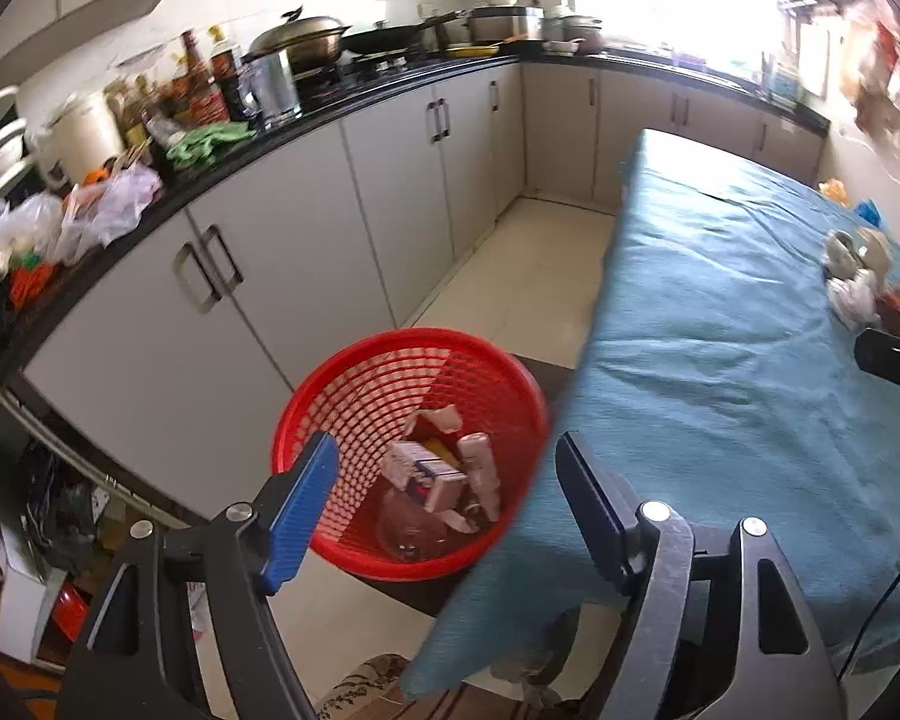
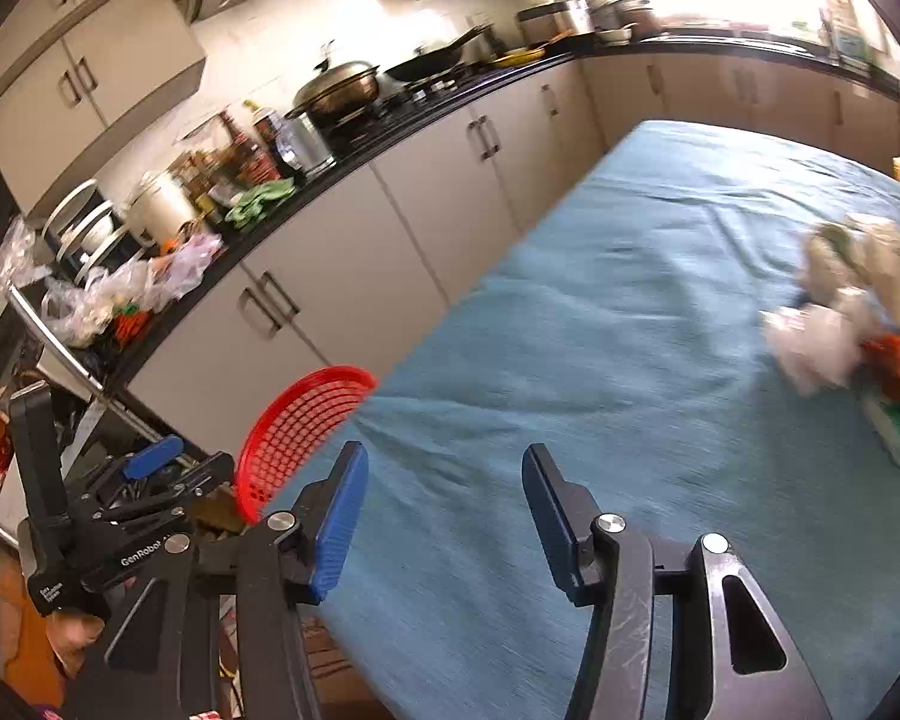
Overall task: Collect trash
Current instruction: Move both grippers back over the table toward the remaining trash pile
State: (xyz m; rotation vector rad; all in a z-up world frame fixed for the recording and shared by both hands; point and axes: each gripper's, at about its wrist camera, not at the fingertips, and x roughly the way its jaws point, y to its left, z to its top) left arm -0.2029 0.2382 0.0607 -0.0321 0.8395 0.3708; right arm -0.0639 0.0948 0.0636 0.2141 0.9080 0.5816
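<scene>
The left gripper (image 1: pixel 444 474), jaws spread and empty, hangs above the red basket (image 1: pixel 354 372) holding cartons beside the blue-covered counter (image 2: pixel 600 330), the right gripper (image 2: pixel 444 498) likewise released, trash (image 2: pixel 822 348) lying far right.

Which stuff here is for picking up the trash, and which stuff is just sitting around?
For the job:
red basket, already holding some trash
trash pile on the blue cloth
left gripper, open
right gripper, open

Just sitting around:
wok
green rag
bottles
</scene>
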